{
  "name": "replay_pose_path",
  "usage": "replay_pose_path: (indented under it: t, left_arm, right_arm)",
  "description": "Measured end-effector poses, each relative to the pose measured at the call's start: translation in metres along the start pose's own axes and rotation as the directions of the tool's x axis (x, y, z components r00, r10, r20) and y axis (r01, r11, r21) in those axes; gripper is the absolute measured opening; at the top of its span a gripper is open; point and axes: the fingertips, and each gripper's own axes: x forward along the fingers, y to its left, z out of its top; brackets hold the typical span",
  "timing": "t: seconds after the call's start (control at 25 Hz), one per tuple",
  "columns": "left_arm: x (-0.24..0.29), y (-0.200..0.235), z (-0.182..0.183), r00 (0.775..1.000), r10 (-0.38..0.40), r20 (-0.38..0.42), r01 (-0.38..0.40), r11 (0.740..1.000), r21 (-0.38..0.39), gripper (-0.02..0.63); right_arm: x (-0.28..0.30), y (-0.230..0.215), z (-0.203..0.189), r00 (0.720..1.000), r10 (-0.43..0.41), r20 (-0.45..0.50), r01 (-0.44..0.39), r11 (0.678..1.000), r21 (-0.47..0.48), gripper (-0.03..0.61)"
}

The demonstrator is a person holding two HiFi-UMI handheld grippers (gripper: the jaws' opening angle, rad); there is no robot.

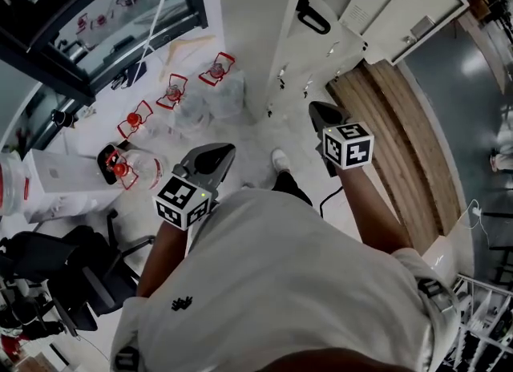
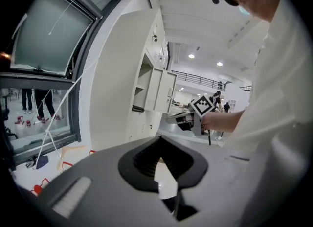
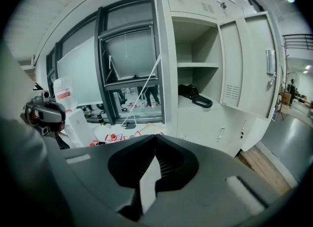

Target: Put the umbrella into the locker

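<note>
Umbrella (image 3: pixel 194 95) lay inside the locker (image 3: pixel 166 50) — black, on the bottom of the open compartment, under the inner shelf (image 3: pixel 198 65), handle towards the opening. Locker door (image 3: pixel 244 59) stood swung wide. Right gripper (image 3: pixel 155 139) pointed at the locker from in front, jaws closed together, nothing between them. Left gripper (image 2: pixel 159 140) was off to the locker's window side — jaws likewise pressed together and empty. Neither gripper touched the umbrella.
</note>
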Motion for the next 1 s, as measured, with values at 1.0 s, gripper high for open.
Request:
replay_pose_path:
  t: [1.0]
  left_arm:
    - [-0.025,-0.008,-0.016,1.0,0.004,-0.002,-0.004,1.0,0.002,0.055]
  right_arm:
    - [-0.036,0.05,-0.036,0.998,0.065,0.008,-0.066,0.998,0.011,0.003]
